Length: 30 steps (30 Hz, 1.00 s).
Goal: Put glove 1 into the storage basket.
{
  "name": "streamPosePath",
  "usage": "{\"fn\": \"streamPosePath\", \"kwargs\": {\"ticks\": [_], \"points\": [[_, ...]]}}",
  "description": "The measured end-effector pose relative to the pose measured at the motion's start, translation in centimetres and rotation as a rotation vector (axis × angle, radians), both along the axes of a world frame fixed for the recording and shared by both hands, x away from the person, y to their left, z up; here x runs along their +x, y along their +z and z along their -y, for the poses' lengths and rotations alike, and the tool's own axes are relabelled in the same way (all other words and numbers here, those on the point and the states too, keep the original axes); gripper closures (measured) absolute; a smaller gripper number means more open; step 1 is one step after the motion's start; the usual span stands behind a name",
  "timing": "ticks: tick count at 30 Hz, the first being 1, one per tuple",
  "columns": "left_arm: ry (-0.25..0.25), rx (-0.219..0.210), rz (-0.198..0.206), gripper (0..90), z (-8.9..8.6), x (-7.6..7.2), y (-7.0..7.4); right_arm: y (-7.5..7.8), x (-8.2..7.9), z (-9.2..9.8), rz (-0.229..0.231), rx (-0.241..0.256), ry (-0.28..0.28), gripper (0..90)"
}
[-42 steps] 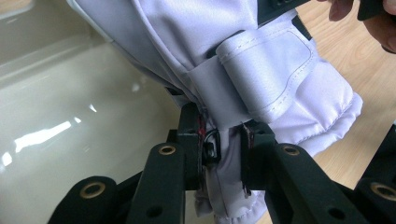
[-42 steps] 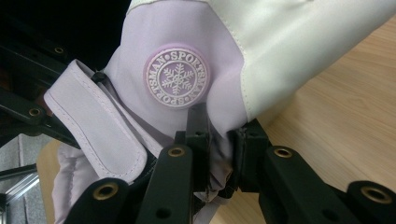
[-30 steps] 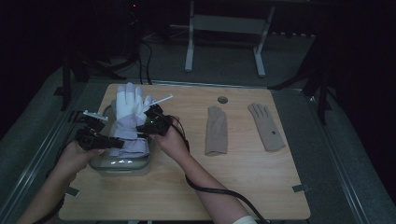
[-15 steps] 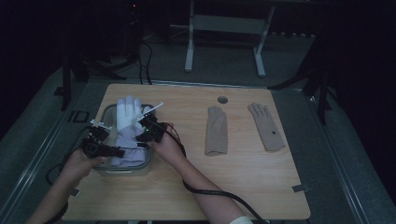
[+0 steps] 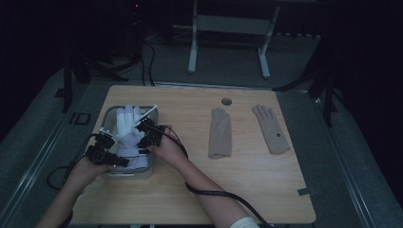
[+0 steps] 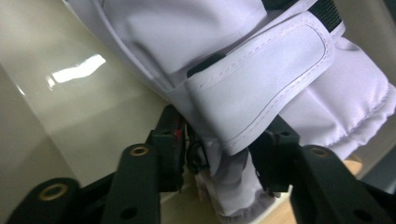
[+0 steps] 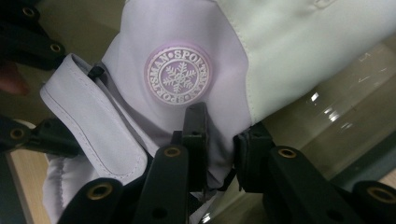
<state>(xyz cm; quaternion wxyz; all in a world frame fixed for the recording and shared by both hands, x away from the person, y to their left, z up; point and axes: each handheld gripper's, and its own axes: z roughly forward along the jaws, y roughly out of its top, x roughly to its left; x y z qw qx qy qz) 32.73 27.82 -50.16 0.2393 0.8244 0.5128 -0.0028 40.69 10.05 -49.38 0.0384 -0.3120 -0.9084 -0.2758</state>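
The white ski glove lies in a clear plastic bin at the left of the wooden worktop, fingers pointing away from the person, cuff toward the near rim; both sets of tongs are clenched on its cuff end. The left tongs pinch the fabric just below the stitched wrist strap; the right tongs nip the shell below the round snowflake badge, with the left tongs dark at the edge of that view.

The glove looks padded, soft and light; it should fold and sag rather than hold shape, so a pinch at one point would likely let the fingers droop. Its shell seems smooth and somewhat slick, so a thin pinch of fabric might slide out; the cuff hem and the strap, being doubled and stitched, look the surest places to take hold. Nothing about it seems fragile; the bin wall appears glossy and could catch the drooping fingers on a lift.

Two tan gloves lie flat, well apart to the right.
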Motion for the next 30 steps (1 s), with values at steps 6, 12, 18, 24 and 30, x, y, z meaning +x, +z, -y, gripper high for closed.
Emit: {"fn": "streamPosePath", "kwargs": {"ticks": [6, 12, 18, 24, 30], "points": [[0.025, 0.028, 0.046, 47.7, 0.2, -0.4, 0.1, 0.3, -0.1, -0.2, 0.027, -0.006, 0.014, 61.9], [0.084, 0.020, 0.142, 40.8, -0.1, -1.1, 1.3, 1.6, 0.0, 0.4, 0.087, 0.023, 0.013, 34.3], [0.110, -0.020, 0.215, 28.4, 0.7, -1.7, 2.8, 3.1, -0.1, 1.6, 0.085, 0.083, 0.058, 18.5], [0.122, -0.076, 0.277, 21.7, 1.7, -2.0, 3.7, 4.3, -0.3, 3.2, 0.135, 0.111, 0.060, 17.1], [0.099, -0.120, 0.320, 21.7, 3.6, -2.5, 4.2, 5.3, -0.4, 6.2, 0.156, 0.135, 0.040, 17.9]]}}
